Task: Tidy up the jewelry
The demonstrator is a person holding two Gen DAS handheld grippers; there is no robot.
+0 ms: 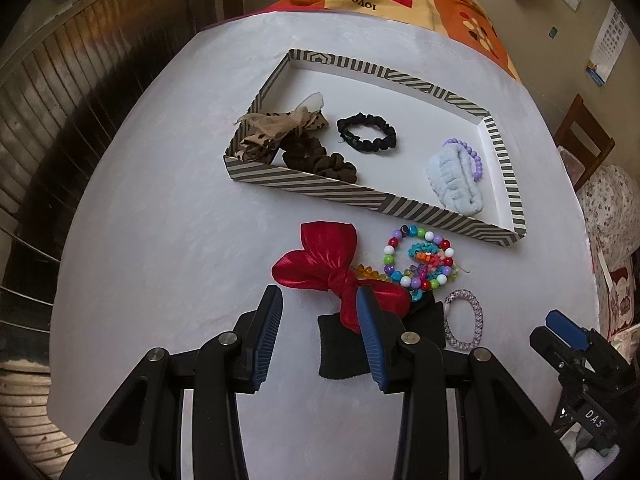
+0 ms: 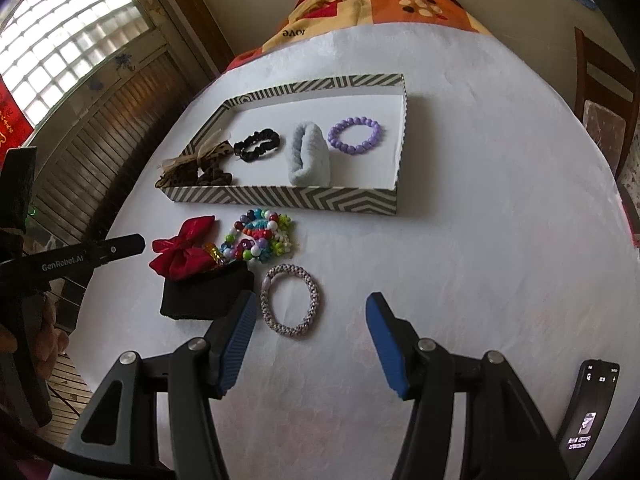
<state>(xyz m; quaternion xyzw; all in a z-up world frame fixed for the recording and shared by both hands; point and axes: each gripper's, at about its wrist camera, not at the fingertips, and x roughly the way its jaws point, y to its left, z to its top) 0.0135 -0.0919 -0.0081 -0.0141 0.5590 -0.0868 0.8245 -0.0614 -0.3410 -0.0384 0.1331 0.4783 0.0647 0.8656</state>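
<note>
A striped tray (image 1: 316, 191) (image 2: 280, 197) holds a leopard bow (image 1: 276, 130), a brown scrunchie (image 1: 320, 160), a black scrunchie (image 1: 366, 136) (image 2: 256, 145), a pale blue band (image 1: 454, 184) (image 2: 309, 154) and a purple bead bracelet (image 2: 354, 134). In front of it lie a red bow (image 1: 320, 260) (image 2: 182, 250), colourful bead bracelets (image 1: 420, 260) (image 2: 260, 240), a black wristband (image 1: 340, 352) (image 2: 206, 294) and a woven bracelet (image 1: 464, 318) (image 2: 290, 304). My left gripper (image 1: 320, 304) is open over the red bow's tail and the wristband. My right gripper (image 2: 312, 312) is open, just short of the woven bracelet.
A white cloth (image 2: 480, 240) covers the round table. A patterned blanket (image 2: 360, 0) lies beyond it. A wooden chair (image 2: 604, 92) stands at the right. A phone (image 2: 588, 412) lies near the table's front right edge.
</note>
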